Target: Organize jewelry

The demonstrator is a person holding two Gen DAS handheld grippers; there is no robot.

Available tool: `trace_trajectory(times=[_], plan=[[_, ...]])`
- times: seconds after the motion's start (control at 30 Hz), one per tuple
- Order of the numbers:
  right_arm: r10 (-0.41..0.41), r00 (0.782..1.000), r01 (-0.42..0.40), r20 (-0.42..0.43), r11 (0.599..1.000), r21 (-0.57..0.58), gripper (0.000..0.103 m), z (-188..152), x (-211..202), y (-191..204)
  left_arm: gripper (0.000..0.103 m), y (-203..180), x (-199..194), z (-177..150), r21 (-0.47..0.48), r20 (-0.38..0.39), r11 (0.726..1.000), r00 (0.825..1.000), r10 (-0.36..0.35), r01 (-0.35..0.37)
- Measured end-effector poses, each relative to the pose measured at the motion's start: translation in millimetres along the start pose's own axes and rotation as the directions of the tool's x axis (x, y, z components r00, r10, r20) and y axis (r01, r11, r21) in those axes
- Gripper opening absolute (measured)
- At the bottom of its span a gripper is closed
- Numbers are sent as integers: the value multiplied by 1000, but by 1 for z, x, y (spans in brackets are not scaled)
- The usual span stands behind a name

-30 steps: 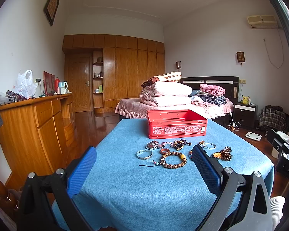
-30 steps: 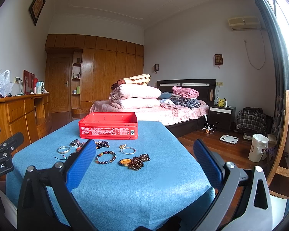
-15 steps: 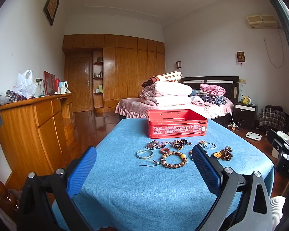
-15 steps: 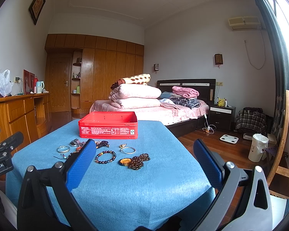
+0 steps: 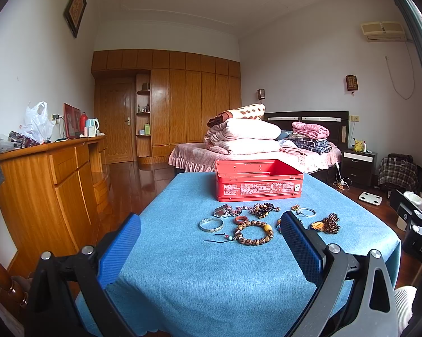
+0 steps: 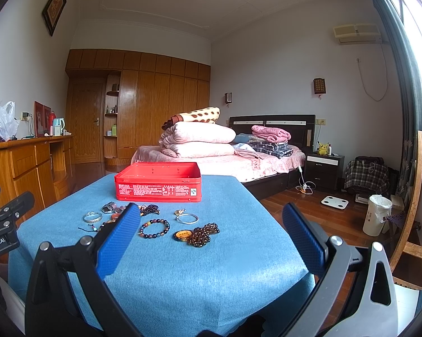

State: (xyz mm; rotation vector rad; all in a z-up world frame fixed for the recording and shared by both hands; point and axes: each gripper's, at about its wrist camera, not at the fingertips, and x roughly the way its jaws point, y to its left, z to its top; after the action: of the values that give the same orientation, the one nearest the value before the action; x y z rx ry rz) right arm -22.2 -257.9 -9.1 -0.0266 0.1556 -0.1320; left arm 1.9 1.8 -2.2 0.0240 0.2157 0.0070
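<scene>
A blue cloth (image 5: pixel 211 266) is covering the table, with the jewelry (image 5: pixel 253 233) lying loose at 12 o'clock from the left gripper (image 5: pixel 211 241), just before the red tin (image 5: pixel 258 184) (lidless). Both it and the right gripper (image 6: pixel 211 233) are gaping wide, holding nothing; a bed (image 6: pixel 239 163) is standing beyond.

Glossy red metal tin (image 5: pixel 258 186) on matt, napped blue cloth (image 5: pixel 211 275).
</scene>
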Motion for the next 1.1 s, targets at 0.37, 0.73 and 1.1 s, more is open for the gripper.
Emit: trace_trajectory(times=[0.37,0.73,1.1], plan=[[3,1000,-2,-9,1000,5,98,-6,6,3,97,1,2,-2,-2,-7,1000,1000,0,0],[16,999,-17,-38,1000,-9,98,-16,30,9,97,2,23,-5,-6,-22,1000,1000,15,-15],[56,979,-50,-197,998,37,98,-33,97,8,97,-2,74,-14,-4,-43,1000,999,16,-16]])
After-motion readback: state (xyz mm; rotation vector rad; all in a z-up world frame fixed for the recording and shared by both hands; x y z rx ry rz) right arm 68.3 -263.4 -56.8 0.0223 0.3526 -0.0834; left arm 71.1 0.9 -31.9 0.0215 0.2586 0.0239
